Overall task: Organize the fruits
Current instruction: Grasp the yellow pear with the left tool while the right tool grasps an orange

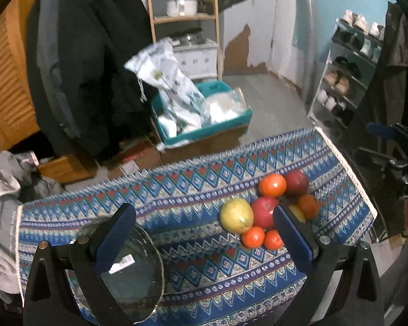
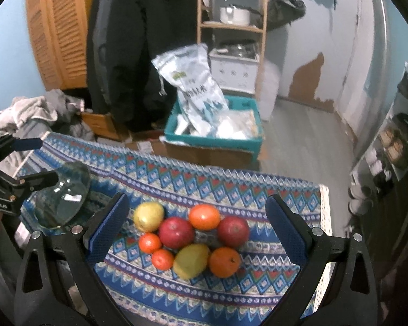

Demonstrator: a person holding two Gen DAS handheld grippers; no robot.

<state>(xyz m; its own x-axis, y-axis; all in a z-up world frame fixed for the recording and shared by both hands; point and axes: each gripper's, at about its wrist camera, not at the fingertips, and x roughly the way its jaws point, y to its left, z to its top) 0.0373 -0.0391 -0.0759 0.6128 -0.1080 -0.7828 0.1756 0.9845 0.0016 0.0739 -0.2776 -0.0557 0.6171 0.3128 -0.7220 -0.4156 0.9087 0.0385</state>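
Observation:
A pile of fruit lies on the patterned blue tablecloth [image 2: 231, 184]: two red apples [image 2: 176, 232] [image 2: 233, 230], a yellow-green pear [image 2: 148, 216], a mango [image 2: 191, 260], and several oranges [image 2: 204, 217] and small tangerines [image 2: 149, 242]. A clear glass bowl [image 2: 64, 198] stands at the table's left. My right gripper [image 2: 197, 225] is open, its fingers either side of the pile, above it. My left gripper [image 1: 204, 233] is open over the cloth between the bowl [image 1: 138, 279] and the fruit [image 1: 265, 212]. It also shows at the left of the right wrist view [image 2: 27, 160].
Beyond the table's far edge stands a teal crate [image 2: 215, 138] with white bags on a cardboard box. A dark coat [image 2: 138, 43] hangs behind, clothes [image 2: 35, 111] are heaped at left. A wooden shelf [image 2: 231, 27] and a shoe rack [image 1: 348, 76] line the walls.

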